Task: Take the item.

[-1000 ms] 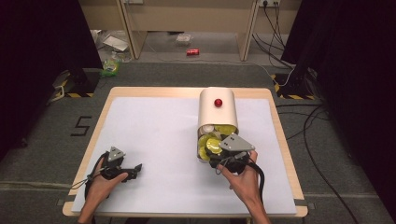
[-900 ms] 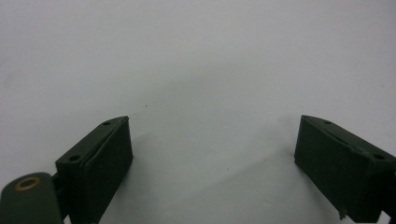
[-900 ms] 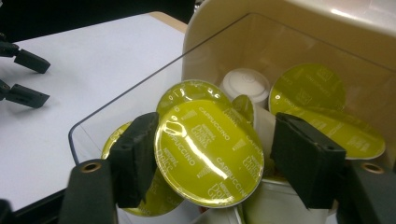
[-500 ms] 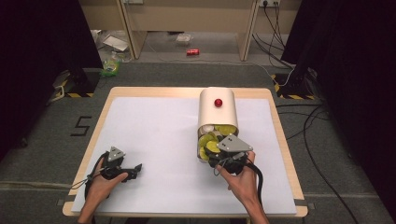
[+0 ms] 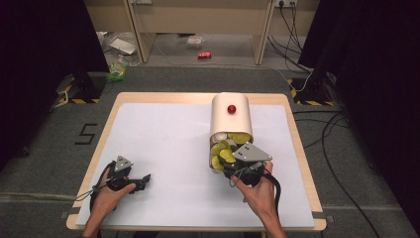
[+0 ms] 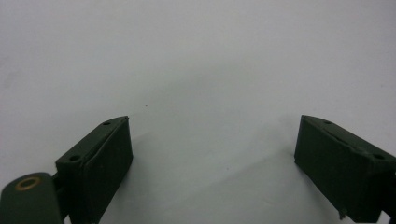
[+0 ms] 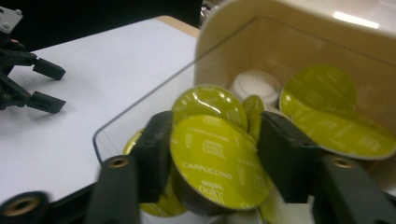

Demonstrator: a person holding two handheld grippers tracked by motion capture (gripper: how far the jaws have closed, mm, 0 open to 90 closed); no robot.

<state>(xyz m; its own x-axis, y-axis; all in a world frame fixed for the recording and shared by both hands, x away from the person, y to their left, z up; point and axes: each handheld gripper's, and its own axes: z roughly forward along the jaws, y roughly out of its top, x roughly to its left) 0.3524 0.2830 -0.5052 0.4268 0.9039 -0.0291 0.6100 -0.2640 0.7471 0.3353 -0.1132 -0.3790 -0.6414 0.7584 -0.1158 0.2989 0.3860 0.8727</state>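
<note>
A cream container [image 5: 231,113] with a red button [image 5: 231,108] lies on the white table sheet [image 5: 168,139], its clear drawer [image 7: 154,93] pulled out toward me and holding several yellow-green coffee capsules [image 5: 241,137]. My right gripper [image 5: 234,166] sits at the drawer's mouth, shut on a capsule [image 7: 217,158] labelled cappuccino, held between both jaws. A white capsule [image 7: 256,86] lies deeper in the drawer. My left gripper [image 5: 143,181] rests low over the sheet near the front left, open, with nothing between its jaws [image 6: 212,158].
The wooden table edge [image 5: 193,96] frames the sheet. On the floor beyond lie a red can [image 5: 204,55], a green packet [image 5: 117,72] and cables [image 5: 337,144]. Bare sheet spreads between the two grippers.
My right gripper has drawn back slightly toward me with the capsule in it. The left gripper has stayed where it was.
</note>
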